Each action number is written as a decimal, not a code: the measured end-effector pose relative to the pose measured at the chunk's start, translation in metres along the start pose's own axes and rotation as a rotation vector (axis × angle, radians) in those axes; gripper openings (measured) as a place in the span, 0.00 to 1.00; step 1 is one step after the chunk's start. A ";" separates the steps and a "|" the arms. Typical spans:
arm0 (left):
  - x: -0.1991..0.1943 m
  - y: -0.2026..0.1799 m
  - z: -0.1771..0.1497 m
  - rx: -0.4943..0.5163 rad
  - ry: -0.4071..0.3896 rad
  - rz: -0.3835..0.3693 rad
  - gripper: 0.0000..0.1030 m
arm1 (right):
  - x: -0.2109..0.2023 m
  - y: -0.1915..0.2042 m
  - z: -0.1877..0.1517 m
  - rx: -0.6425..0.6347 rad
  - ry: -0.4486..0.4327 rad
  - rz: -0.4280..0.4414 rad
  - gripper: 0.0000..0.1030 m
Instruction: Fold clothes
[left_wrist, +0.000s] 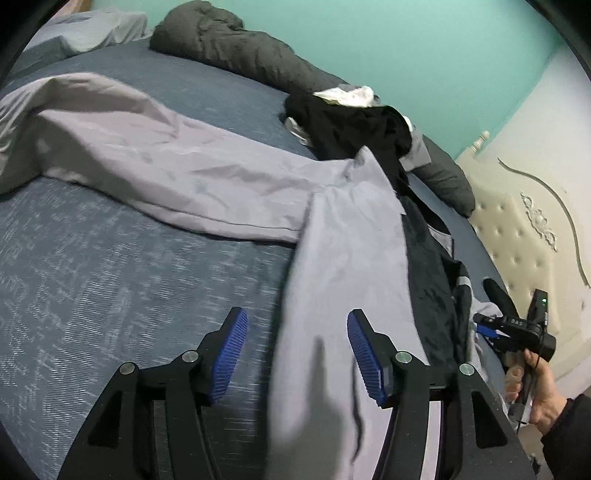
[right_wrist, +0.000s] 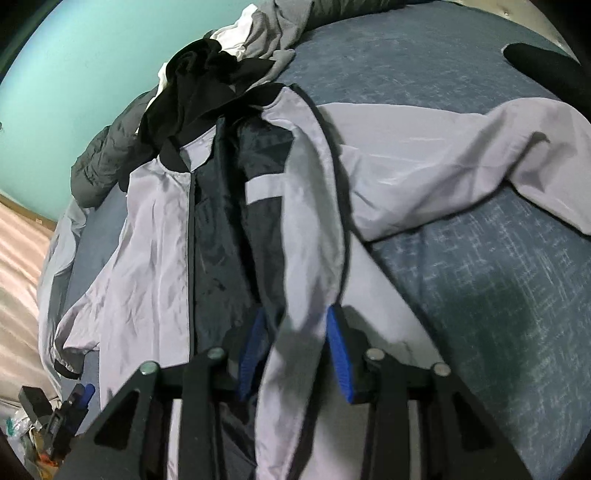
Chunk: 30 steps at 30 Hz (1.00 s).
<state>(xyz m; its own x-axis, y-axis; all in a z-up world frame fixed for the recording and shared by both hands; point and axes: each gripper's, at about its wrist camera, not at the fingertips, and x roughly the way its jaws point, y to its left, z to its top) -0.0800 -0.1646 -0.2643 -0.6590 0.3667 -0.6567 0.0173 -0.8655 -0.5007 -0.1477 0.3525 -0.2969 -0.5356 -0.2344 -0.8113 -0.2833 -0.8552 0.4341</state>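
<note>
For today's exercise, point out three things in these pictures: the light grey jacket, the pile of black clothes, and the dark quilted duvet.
light grey jacket (right_wrist: 147, 236): right wrist view, on its front panel.
pile of black clothes (left_wrist: 343, 122): left wrist view, on the middle of the heap.
dark quilted duvet (left_wrist: 221, 44): left wrist view, on its bunched upper part.

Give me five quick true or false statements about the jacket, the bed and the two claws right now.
1. The light grey jacket with dark lining lies open on the blue textured bedspread. True.
2. The wall behind the bed is yellow. False: the wall is turquoise.
3. The left claw has its jaws spread wide. True.
4. A black garment sits crumpled near the jacket's collar. True.
5. The right claw is over bare bedspread, away from the jacket. False: jacket fabric runs between its blue pads.
</note>
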 end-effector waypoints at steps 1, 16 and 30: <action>-0.001 0.004 0.000 -0.013 -0.001 -0.011 0.59 | -0.001 0.003 0.000 -0.009 -0.014 0.002 0.26; -0.002 0.021 0.007 -0.048 -0.019 -0.048 0.60 | 0.011 0.006 0.014 0.037 -0.037 -0.143 0.42; 0.002 0.024 0.005 -0.044 -0.022 -0.043 0.61 | 0.039 0.107 -0.013 -0.316 0.014 -0.051 0.14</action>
<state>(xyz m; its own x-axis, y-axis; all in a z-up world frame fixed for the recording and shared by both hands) -0.0842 -0.1862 -0.2746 -0.6760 0.3953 -0.6219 0.0217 -0.8329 -0.5530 -0.1889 0.2463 -0.2870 -0.5156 -0.1919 -0.8351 -0.0470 -0.9668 0.2511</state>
